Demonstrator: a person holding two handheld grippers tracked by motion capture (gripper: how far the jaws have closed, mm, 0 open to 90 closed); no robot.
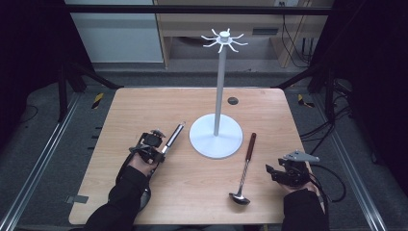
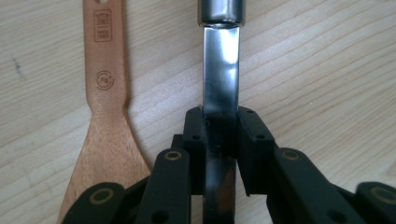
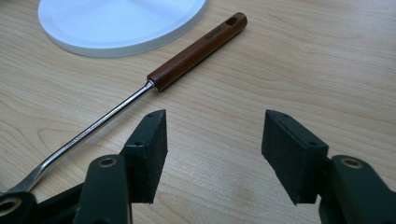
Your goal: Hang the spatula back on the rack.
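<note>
My left gripper (image 1: 161, 150) (image 2: 220, 126) is shut on the flat shiny neck of a steel utensil (image 1: 174, 136) (image 2: 220, 79), whose round metal handle points away toward the stand. Beside it, flat on the table, lies a wooden spatula (image 2: 105, 93). My right gripper (image 1: 270, 172) (image 3: 214, 140) rests open near the table's right front, with nothing between its jaws. Just to its left lies a ladle (image 1: 246, 166) (image 3: 196, 52) with a brown wooden handle, its bowl toward the front edge.
A white utensil stand with a round base (image 1: 202, 144) (image 3: 121, 23), a tall pole and a ring of hooks (image 1: 223, 39) on top stands mid-table between the two utensils. A small dark hole (image 1: 233, 100) sits at the table's back.
</note>
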